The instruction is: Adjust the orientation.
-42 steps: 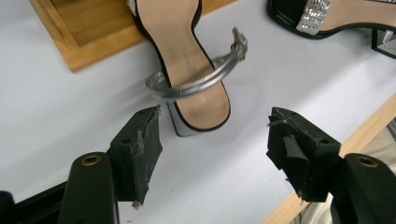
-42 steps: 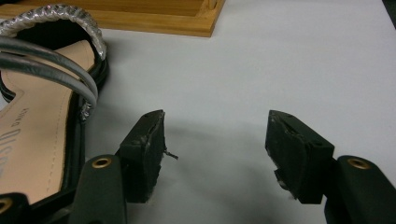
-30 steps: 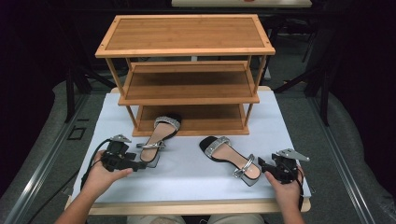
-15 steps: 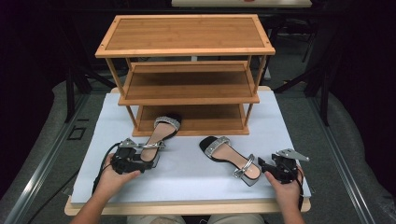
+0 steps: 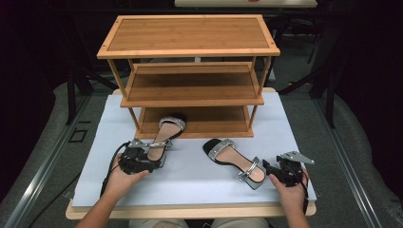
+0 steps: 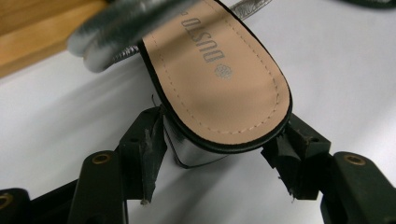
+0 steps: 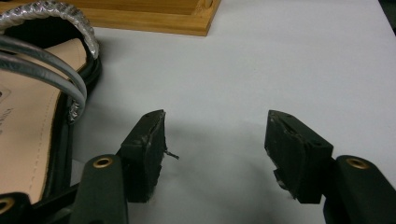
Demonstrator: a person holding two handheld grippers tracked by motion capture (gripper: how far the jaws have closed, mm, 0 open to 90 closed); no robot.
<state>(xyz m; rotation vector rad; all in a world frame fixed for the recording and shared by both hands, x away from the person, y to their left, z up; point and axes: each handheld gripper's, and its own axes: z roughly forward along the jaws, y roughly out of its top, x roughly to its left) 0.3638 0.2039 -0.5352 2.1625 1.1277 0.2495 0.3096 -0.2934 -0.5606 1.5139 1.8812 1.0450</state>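
Observation:
Two silver-strapped sandals lie on the white mat (image 5: 190, 183). The left sandal (image 5: 164, 135) points its toe onto the wooden shoe rack's bottom shelf (image 5: 204, 121). My left gripper (image 5: 154, 163) is open, and its jaws straddle that sandal's heel (image 6: 219, 93) from behind, one pad (image 6: 148, 149) on each side of the heel block. The right sandal (image 5: 235, 160) lies diagonally in front of the rack. My right gripper (image 5: 267, 167) sits just right of its heel, open, with bare mat between the pads (image 7: 299, 149); the sandal's straps (image 7: 42, 70) show at the left.
The three-tier wooden shoe rack (image 5: 190, 52) stands at the back of the mat, its upper shelves bare. The mat's front edge and the table's wooden lip (image 5: 190, 211) run just before the person's hands. Dark floor surrounds the table.
My left gripper has moved right and forward until its jaws are around the left sandal's heel. The right gripper and both sandals have stayed put.

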